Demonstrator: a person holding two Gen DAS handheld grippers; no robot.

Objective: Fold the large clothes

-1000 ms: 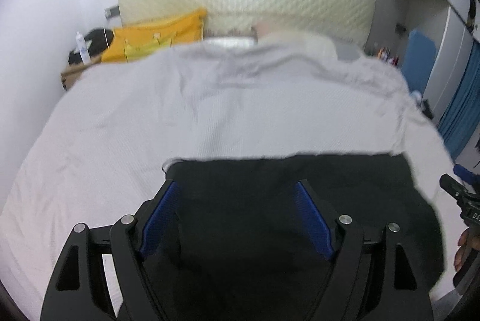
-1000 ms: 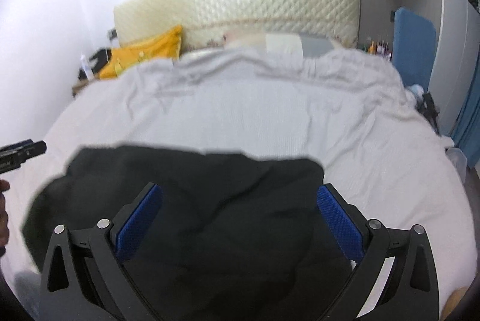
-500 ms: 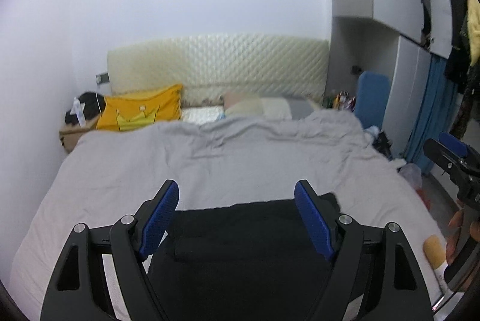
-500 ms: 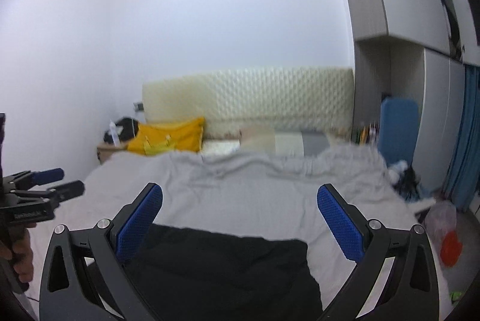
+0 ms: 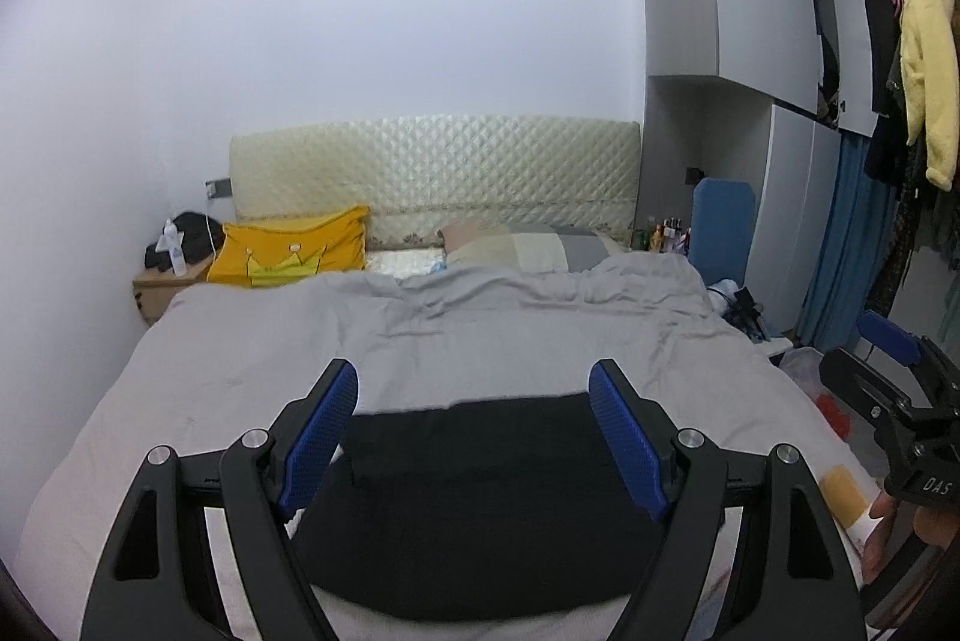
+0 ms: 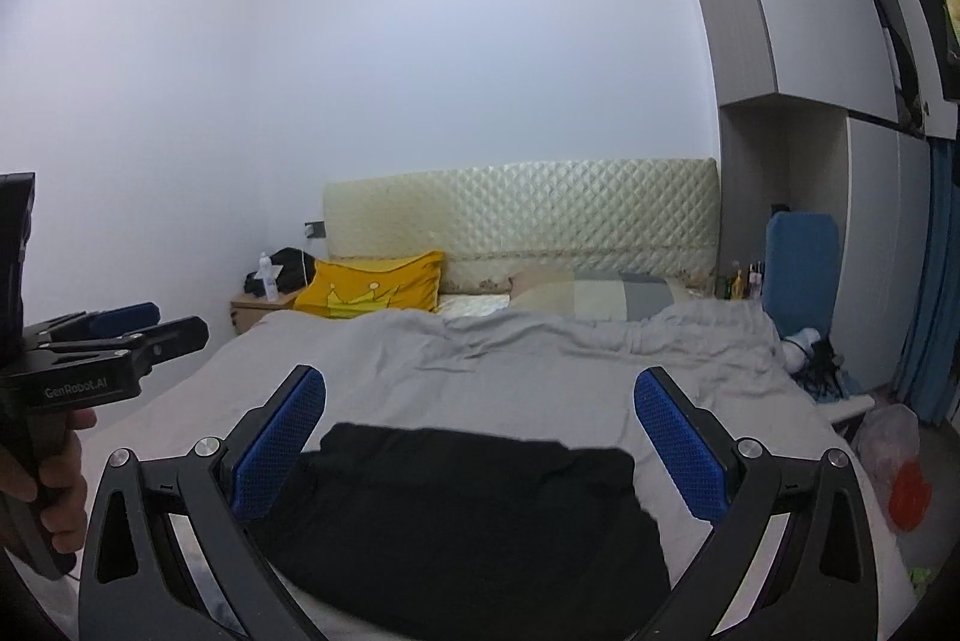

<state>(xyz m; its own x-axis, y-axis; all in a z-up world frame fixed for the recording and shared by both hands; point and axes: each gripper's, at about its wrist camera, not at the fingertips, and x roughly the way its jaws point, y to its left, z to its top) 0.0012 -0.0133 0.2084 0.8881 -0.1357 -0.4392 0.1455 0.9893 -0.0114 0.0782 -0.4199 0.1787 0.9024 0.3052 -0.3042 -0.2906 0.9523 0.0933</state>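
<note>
A folded black garment [image 5: 480, 497] lies flat on the near end of the grey bed; it also shows in the right wrist view [image 6: 462, 515]. My left gripper [image 5: 474, 431] is open and empty, held above and behind the garment. My right gripper [image 6: 480, 443] is open and empty, also raised above the garment. Each gripper shows at the edge of the other's view: the right one [image 5: 888, 389] and the left one [image 6: 114, 341]. Neither touches the cloth.
The grey bedspread [image 5: 492, 329] covers the bed. A yellow pillow [image 5: 294, 251], a patchwork pillow [image 5: 528, 248] and a quilted headboard [image 5: 432, 173] are at the far end. A nightstand [image 5: 165, 281] stands far left. Wardrobes, hanging clothes [image 5: 924, 71] and floor clutter are on the right.
Both grippers have lifted up and tilted back from the black garment, so the views now show the whole room. The garment stays folded on the bed.
</note>
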